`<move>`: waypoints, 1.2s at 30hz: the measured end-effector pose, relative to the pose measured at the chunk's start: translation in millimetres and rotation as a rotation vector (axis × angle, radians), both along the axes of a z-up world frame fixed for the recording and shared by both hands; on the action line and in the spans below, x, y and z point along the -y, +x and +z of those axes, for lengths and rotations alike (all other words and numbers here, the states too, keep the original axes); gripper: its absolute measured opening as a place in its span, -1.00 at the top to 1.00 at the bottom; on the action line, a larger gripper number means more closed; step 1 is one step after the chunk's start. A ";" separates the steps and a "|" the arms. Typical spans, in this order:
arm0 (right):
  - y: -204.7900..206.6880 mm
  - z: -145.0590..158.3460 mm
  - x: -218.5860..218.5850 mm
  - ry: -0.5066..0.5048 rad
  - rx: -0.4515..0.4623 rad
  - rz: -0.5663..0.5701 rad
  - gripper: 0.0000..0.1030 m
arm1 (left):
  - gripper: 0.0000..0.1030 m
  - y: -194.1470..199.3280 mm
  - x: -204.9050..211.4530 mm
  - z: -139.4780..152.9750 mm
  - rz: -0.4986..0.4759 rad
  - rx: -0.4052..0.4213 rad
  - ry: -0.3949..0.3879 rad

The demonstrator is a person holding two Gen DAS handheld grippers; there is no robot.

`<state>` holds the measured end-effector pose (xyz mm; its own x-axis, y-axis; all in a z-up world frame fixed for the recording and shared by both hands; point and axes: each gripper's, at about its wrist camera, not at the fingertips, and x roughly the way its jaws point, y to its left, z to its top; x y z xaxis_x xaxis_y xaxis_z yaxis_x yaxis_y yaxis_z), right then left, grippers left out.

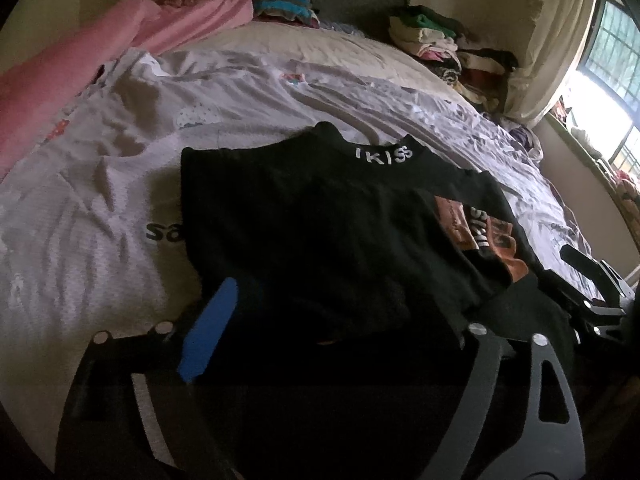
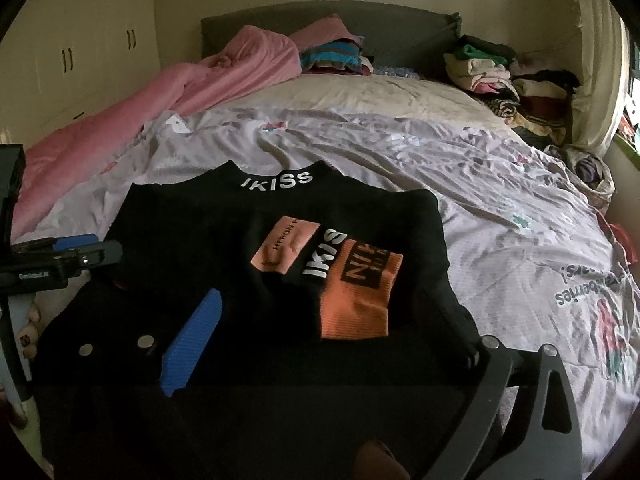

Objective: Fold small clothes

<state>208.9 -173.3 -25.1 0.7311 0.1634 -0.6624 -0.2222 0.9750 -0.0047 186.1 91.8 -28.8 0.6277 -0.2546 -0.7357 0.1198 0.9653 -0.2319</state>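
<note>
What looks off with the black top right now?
The black top lies fairly flat on the bed sheet, collar away from the cameras. Its right side is folded over, so the orange patch and lettering sit sideways. The sheet underneath is rumpled. Nothing looks damaged.

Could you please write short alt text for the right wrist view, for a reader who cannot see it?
A black top printed IKISS on the collar, with orange patches, lies flat on a rumpled pale bedsheet; the right gripper is over its near hem with jaws wide apart. The left gripper is at the left edge, and a pink blanket and clothes piles lie beyond.
</note>
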 end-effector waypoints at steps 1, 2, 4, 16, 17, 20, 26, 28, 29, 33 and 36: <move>-1.0 0.8 0.3 -0.002 0.006 -0.006 -0.89 | -0.61 -0.6 0.0 0.7 0.003 0.004 0.006; -1.9 1.8 0.4 -0.006 0.012 -0.010 -0.89 | -0.68 -1.4 0.0 1.6 0.007 0.008 0.011; -3.2 3.8 1.4 -0.006 0.023 -0.020 -0.91 | -0.77 -3.4 -0.9 3.5 0.010 0.013 0.010; -13.9 14.5 -2.5 0.000 0.062 -0.018 -0.91 | -0.81 -17.8 -3.8 15.8 0.030 0.059 0.027; -14.7 15.2 -3.1 0.000 0.065 -0.016 -0.91 | -0.81 -19.2 -3.5 16.4 0.030 0.062 0.027; -18.2 17.7 -4.8 0.007 0.072 -0.012 -0.91 | -0.81 -24.0 -2.3 17.3 0.029 0.066 0.030; -21.4 20.1 -5.2 0.012 0.078 -0.012 -0.91 | -0.81 -37.3 0.3 23.6 0.030 0.082 0.024; -24.3 22.8 -5.9 0.011 0.085 -0.012 -0.91 | -0.81 -43.6 2.1 27.0 0.027 0.090 0.017; -25.9 24.4 -6.1 0.011 0.087 -0.013 -0.91 | -0.81 -45.2 2.6 28.0 0.025 0.092 0.018; -32.5 31.9 -4.5 0.021 0.100 -0.010 -0.91 | -0.81 -56.6 5.0 32.0 0.030 0.102 0.028; -37.9 37.2 -3.2 0.028 0.110 -0.008 -0.91 | -0.81 -66.8 6.7 37.0 0.034 0.120 0.029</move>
<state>171.0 -170.1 12.1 0.8002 0.1746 -0.5737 -0.2143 0.9768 -0.0016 119.3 85.1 8.2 0.7193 -0.2113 -0.6617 0.1121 0.9754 -0.1897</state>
